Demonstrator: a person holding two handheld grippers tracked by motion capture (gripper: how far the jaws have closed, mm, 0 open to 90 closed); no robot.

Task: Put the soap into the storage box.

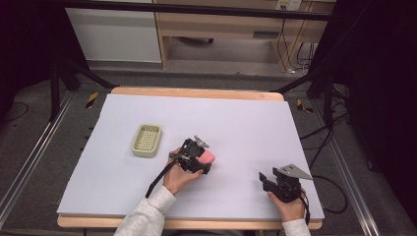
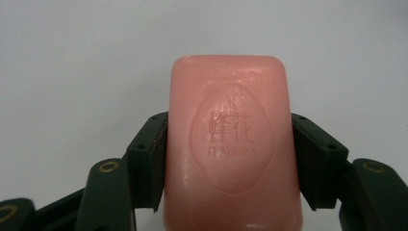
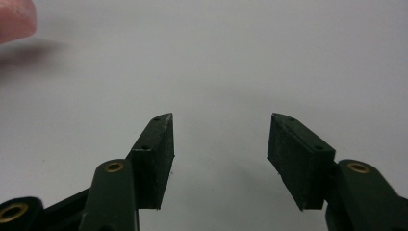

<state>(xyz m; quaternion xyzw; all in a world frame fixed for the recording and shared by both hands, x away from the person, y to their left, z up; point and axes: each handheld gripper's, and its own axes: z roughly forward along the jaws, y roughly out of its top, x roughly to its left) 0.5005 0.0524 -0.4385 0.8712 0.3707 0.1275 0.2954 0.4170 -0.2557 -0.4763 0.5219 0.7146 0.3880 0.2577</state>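
Observation:
A pink bar of soap point(image 2: 231, 144) with an oval stamp on its face sits between the two black pads of my left gripper point(image 2: 230, 118), which is shut on its sides. In the high view that gripper point(image 1: 204, 160) holds the soap point(image 1: 209, 156) just above the middle of the pale mat. A ribbed, pale green soap dish point(image 1: 147, 140) lies on the mat to its left. My right gripper point(image 1: 263, 178) rests near the front right of the mat, and its jaws point(image 3: 221, 118) stand apart with nothing between them. A corner of the soap point(image 3: 17, 17) shows at the upper left of the right gripper view.
The pale mat point(image 1: 236, 118) covers a wooden table point(image 1: 196, 92) almost to its edges. Black frame legs and cables stand on the floor at both sides, and wooden furniture point(image 1: 221, 24) stands beyond the far edge.

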